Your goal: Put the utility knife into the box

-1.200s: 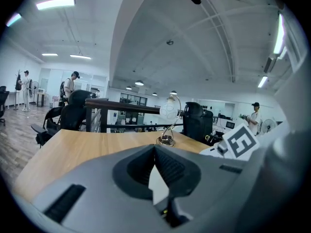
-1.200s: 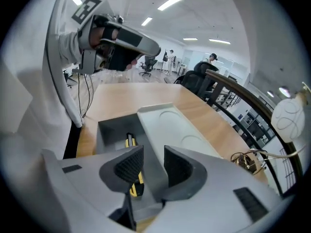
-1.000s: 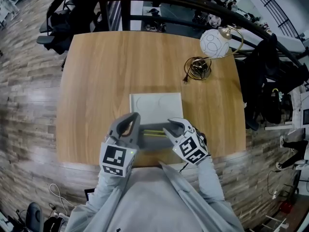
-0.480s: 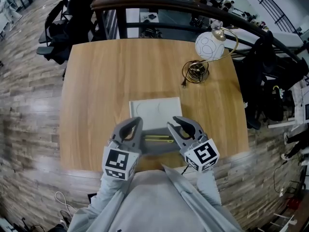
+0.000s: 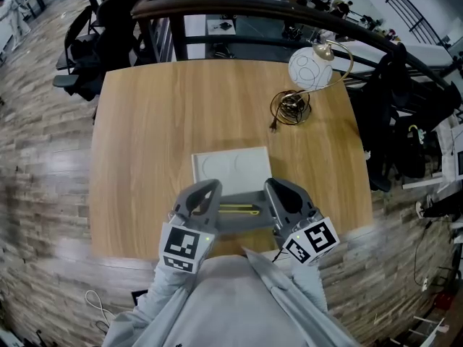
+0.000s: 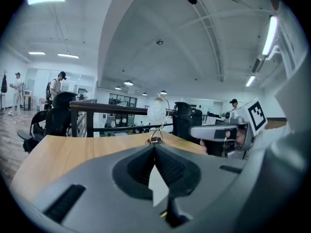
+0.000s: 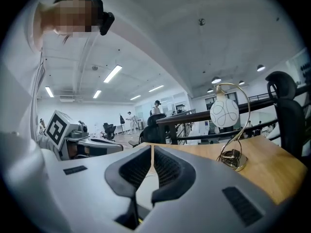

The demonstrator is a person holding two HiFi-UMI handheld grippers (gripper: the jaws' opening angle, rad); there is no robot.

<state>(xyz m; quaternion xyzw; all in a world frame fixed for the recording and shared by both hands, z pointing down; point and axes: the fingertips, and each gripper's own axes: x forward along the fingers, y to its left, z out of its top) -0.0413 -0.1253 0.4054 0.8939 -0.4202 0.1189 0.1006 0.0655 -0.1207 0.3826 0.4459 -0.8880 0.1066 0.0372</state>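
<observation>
A thin yellow-and-black utility knife (image 5: 239,210) lies in a shallow grey box (image 5: 242,223) near the table's front edge. A flat white square lid or box (image 5: 231,166) sits just behind it. My left gripper (image 5: 210,188) is at the grey box's left end, jaws shut and empty; in the left gripper view (image 6: 154,147) its tips meet. My right gripper (image 5: 273,186) is at the box's right end. Its jaws are closing with nothing between them, and only a thin slit shows in the right gripper view (image 7: 152,147).
A white globe lamp (image 5: 311,67) on a brass hoop stand, with its coiled cord (image 5: 293,107), stands at the round wooden table's (image 5: 159,121) back right. A dark railing (image 5: 217,9) and office chairs (image 5: 83,42) lie beyond the far edge.
The right gripper's jaws have gone from wide open to nearly together. Both grippers stay at the ends of the grey box, with the right one shifted slightly right.
</observation>
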